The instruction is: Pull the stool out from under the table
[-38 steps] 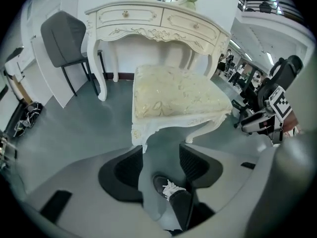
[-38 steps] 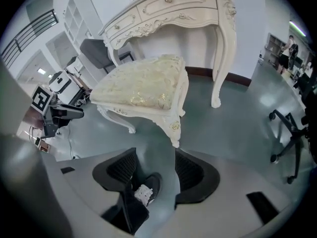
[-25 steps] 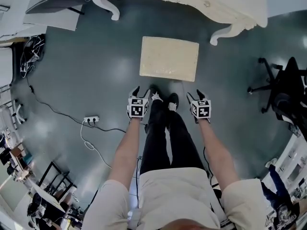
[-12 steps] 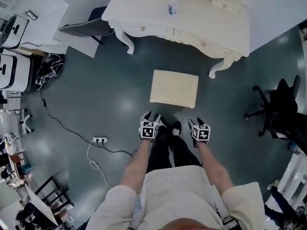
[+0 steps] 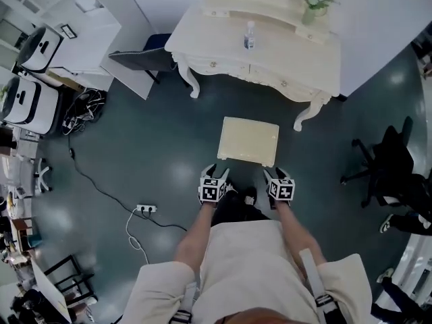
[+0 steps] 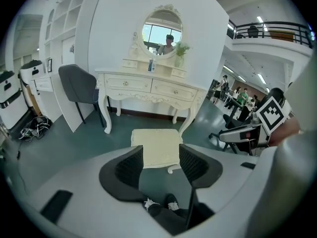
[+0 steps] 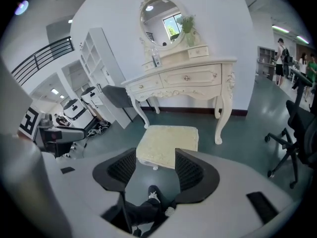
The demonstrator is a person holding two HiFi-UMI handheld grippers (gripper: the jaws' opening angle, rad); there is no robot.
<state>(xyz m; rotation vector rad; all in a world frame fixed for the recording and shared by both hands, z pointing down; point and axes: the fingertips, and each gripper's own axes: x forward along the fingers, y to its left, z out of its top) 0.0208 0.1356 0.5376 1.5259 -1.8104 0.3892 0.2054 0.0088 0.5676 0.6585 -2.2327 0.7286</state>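
Overhead, the stool (image 5: 248,141) hides its own legs; the bottle (image 5: 250,36) label is unreadable.

Bright, even light falls from overhead strip lights (image 6: 258,20), leaving soft pale glare patches on the glossy dark floor (image 5: 181,175) and only faint, short shadows under the table (image 5: 270,56) and the stool (image 5: 248,140). The head view is sharp in the middle, with straight lines bowing toward its edges. Both gripper views are heavily fisheye, curving the walls and falling to black at the corners, and the mirror (image 6: 162,29) shows as a washed-out bright spot.
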